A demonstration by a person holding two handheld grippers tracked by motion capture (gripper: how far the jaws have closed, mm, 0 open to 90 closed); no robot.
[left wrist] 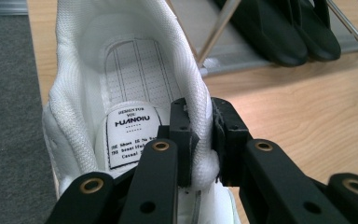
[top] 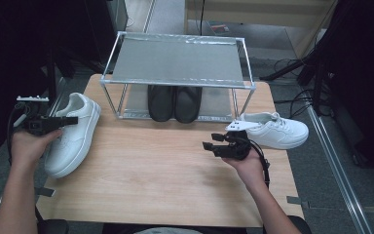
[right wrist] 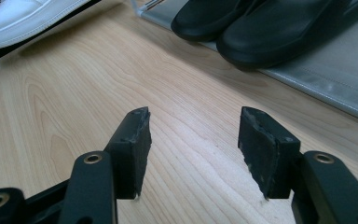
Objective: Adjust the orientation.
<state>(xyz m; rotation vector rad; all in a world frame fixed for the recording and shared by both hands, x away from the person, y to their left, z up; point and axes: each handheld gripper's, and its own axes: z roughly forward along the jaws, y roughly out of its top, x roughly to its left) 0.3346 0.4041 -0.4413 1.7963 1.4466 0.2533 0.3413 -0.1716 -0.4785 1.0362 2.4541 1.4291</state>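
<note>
Now my left gripper [left wrist: 200, 140] pinches the white shoe's [left wrist: 135, 70] collar; right gripper [right wrist: 193, 154] spread, empty. Next, I'd carry it toward the rack [top: 177, 61].

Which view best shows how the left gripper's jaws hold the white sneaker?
The left gripper view: the left gripper pinches the white sneaker by its padded collar, one jaw inside, one outside. The high view shows gripper and whole sneaker, small. The right gripper view shows its sole edge.

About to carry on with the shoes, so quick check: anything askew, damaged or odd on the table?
The two white sneakers lie far apart: one at the table's left edge, collar pinched by the left gripper, the other at the right, pointing sideways. No damage visible.
</note>
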